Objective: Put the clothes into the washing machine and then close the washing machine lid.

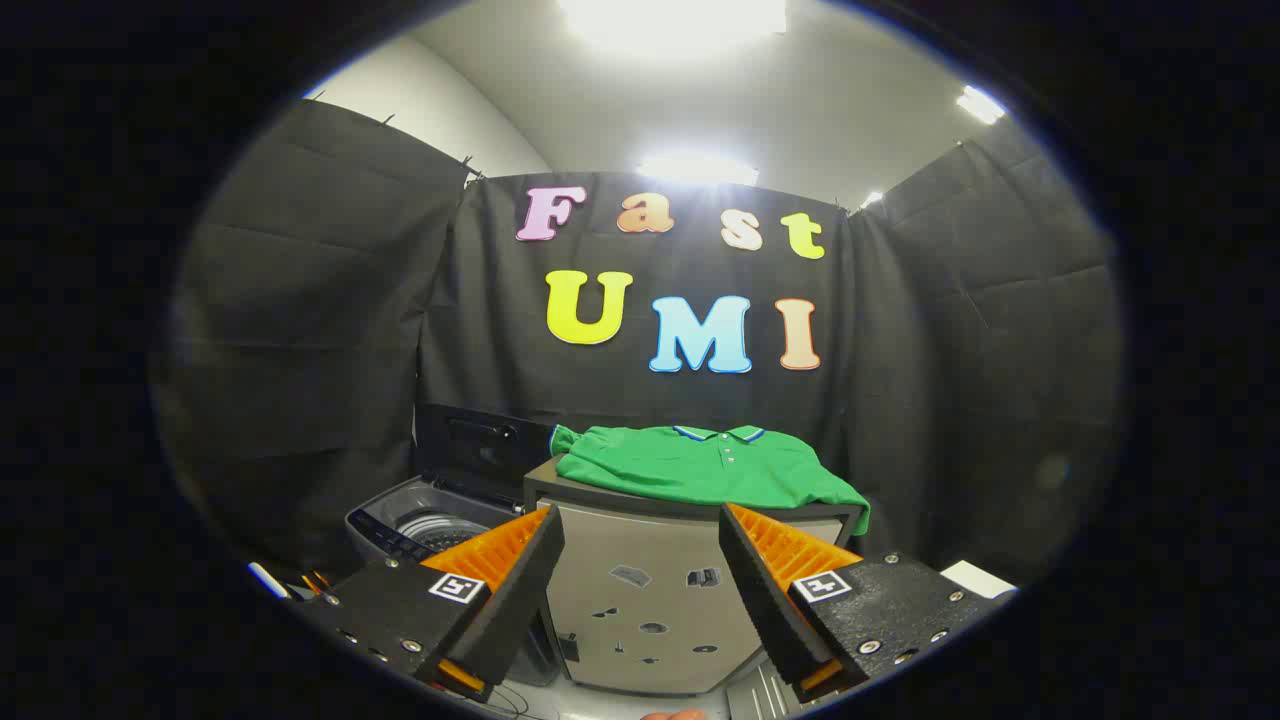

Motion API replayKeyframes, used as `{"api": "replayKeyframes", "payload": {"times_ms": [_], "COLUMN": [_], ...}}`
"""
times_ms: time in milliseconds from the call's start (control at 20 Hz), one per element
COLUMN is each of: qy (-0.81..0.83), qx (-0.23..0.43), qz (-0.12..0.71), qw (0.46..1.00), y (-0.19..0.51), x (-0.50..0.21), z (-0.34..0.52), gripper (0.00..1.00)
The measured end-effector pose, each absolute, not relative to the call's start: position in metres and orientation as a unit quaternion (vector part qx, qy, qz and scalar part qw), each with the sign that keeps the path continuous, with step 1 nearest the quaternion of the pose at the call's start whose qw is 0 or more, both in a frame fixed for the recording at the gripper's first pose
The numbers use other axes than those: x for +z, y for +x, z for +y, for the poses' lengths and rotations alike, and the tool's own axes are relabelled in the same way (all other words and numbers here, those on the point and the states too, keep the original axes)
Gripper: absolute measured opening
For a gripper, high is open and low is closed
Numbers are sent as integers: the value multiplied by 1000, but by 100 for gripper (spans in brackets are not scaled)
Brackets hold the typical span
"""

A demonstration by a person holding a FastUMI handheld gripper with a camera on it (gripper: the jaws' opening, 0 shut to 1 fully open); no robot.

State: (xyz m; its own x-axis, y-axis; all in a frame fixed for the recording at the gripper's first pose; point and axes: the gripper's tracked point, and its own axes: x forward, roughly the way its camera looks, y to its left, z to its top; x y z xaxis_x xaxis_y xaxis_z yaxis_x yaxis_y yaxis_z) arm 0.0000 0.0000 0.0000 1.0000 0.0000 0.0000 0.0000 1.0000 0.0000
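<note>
A green polo shirt [700, 464] lies folded flat on top of a grey cabinet [650, 590], beyond my fingers. To the left of the cabinet stands the washing machine [425, 525], its dark lid [480, 445] raised upright behind the drum opening. My gripper [640, 545] is open, with nothing between its orange-and-black fingers [505, 575]. The fingers frame the cabinet's front, well short of the shirt.
Black cloth walls close in the booth on all sides. A white object [975, 577] sits low to the right of the cabinet. Small tools or pens [290, 583] lie at the lower left beside the washer.
</note>
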Motion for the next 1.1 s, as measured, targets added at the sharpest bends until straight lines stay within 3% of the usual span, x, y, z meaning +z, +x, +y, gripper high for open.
{"api": "replayKeyframes", "payload": {"times_ms": [1100], "qy": [12], "qx": [-22], "qz": [13], "qw": [1000], "y": [15], "x": [-5], "z": [-13], "gripper": [96]}}
